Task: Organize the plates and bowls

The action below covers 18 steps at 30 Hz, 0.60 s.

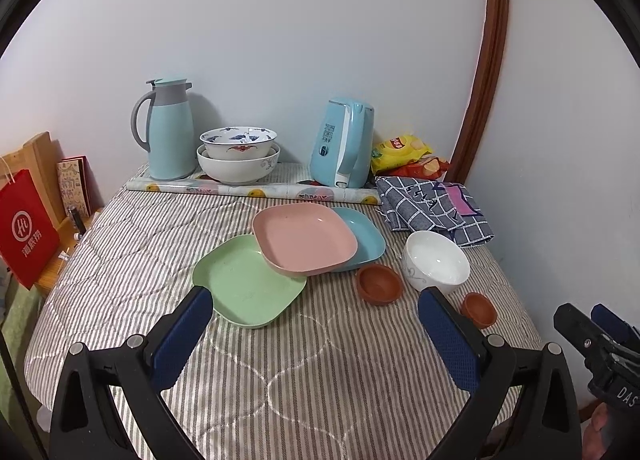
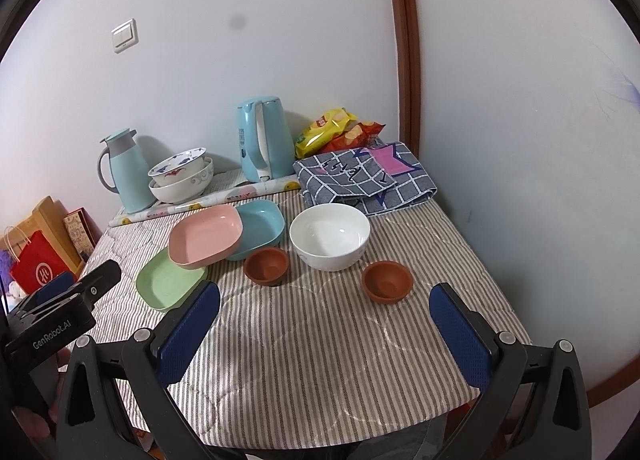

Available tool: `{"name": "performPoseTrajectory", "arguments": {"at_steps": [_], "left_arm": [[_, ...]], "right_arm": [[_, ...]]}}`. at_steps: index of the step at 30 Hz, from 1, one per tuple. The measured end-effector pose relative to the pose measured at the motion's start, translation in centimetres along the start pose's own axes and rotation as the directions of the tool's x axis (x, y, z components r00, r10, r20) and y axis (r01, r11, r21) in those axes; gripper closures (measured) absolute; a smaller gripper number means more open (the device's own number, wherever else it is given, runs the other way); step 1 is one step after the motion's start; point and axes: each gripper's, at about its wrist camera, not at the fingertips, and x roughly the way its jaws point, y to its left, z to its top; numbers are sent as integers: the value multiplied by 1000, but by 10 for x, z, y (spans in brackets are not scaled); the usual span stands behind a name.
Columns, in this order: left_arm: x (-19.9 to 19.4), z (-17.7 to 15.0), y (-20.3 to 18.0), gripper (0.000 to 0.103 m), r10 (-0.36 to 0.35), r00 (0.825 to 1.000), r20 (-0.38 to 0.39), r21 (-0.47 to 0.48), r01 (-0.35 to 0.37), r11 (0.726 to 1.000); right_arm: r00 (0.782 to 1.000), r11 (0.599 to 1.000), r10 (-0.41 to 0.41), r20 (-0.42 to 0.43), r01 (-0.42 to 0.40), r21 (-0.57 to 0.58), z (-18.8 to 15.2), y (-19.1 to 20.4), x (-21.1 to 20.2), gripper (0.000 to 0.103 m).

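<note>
A pink square plate (image 1: pixel 304 238) (image 2: pixel 206 236) lies overlapping a green plate (image 1: pixel 248 280) (image 2: pixel 170 280) and a blue plate (image 1: pixel 366 238) (image 2: pixel 262 226). A white bowl (image 1: pixel 436 260) (image 2: pixel 330 236) stands to their right. Two small brown bowls sit in front, one nearer the plates (image 1: pixel 379 284) (image 2: pixel 266 266) and one to the right (image 1: pixel 479 310) (image 2: pixel 387 282). Two stacked patterned bowls (image 1: pixel 238 156) (image 2: pixel 182 176) stand at the back. My left gripper (image 1: pixel 316 324) is open and empty, short of the green plate. My right gripper (image 2: pixel 326 324) is open and empty, short of the brown bowls.
A thermos jug (image 1: pixel 168 130) (image 2: pixel 126 172) and a blue kettle (image 1: pixel 344 144) (image 2: pixel 264 140) stand at the back by the wall. A checked cloth (image 1: pixel 432 208) (image 2: pixel 364 178) and snack bags (image 1: pixel 400 150) (image 2: pixel 328 128) lie at the back right. A red bag (image 1: pixel 24 228) stands left of the table.
</note>
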Motion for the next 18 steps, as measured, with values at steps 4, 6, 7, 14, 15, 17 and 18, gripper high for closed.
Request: {"name": "performPoseTrajectory", "arguments": {"at_steps": [4, 6, 7, 14, 15, 17, 18], "left_arm": [[9, 1, 3, 0, 4, 1000, -8, -1, -4, 1000], [16, 1, 7, 0, 14, 1000, -21, -8, -14, 1000], [20, 1, 9, 0, 17, 999, -29, -12, -18, 1000], [50, 2, 27, 1, 43, 995, -90, -35, -47, 998], [54, 2, 29, 1, 48, 994, -96, -38, -52, 998], [61, 3, 33, 1, 53, 993, -105, -43, -58, 997], [64, 4, 35, 2, 53, 993, -108, -45, -58, 997]], "right_arm": [[1000, 1000, 15, -14, -15, -1, 1, 1, 10, 0], [1000, 1000, 17, -15, -17, -1, 1, 1, 15, 0], [1000, 1000, 17, -19, -17, 1, 1, 1, 19, 0], [997, 999, 30, -69, -29, 14, 3, 4, 49, 0], [997, 999, 31, -75, -30, 13, 3, 4, 52, 0], [995, 999, 32, -90, -31, 9, 4, 7, 61, 0], [995, 999, 36, -98, -35, 7, 5, 8, 66, 0]]}}
